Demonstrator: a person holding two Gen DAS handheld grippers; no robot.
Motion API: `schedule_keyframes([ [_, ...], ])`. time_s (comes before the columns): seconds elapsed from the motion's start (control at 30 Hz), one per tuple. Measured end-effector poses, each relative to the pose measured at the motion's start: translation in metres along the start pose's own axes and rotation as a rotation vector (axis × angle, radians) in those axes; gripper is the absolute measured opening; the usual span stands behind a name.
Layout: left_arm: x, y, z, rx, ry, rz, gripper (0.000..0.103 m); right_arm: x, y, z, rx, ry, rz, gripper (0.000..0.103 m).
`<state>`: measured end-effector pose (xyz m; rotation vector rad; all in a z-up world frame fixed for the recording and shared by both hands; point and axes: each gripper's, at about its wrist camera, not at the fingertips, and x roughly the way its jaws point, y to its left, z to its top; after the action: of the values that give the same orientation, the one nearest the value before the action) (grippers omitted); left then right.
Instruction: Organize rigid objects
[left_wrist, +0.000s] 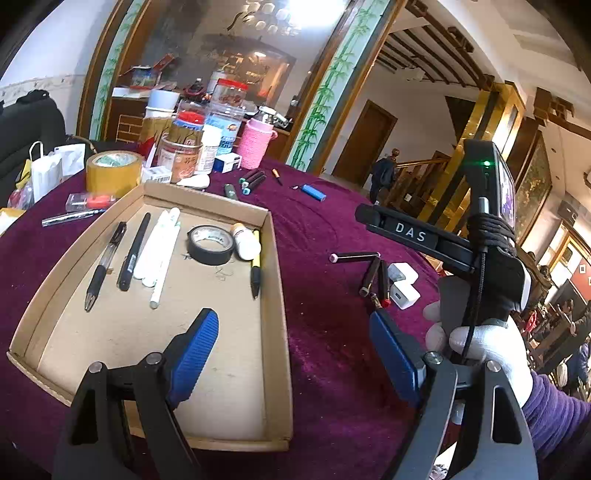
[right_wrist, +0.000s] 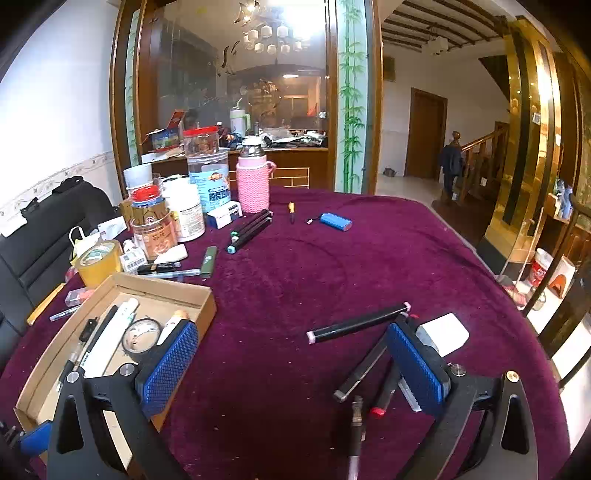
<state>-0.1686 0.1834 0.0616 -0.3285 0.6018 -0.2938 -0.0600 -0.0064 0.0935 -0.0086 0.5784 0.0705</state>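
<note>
Several pens (left_wrist: 135, 251) and a tape roll (left_wrist: 210, 240) inside the cardboard tray (left_wrist: 275, 295), both hand-held grippers (left_wrist: 295, 354) (right_wrist: 291, 365) spread, empty.

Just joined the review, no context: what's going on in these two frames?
A person with a handheld gripper in each hand is sorting pens and small items into a shallow cardboard tray on a purple tablecloth. Both grippers are open and empty. The left gripper hovers at the tray's near right edge; the right gripper faces a black pink-capped marker lying loose on the cloth.
</note>
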Motion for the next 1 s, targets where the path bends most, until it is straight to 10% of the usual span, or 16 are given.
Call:
schedule_keyframes([
  [1.0, 0.078, -0.143, -0.024, 0.162, 0.198, 0.046, 0.083, -0.026, -0.22, -0.031, 0.352, -0.079, 0.028, 0.103],
])
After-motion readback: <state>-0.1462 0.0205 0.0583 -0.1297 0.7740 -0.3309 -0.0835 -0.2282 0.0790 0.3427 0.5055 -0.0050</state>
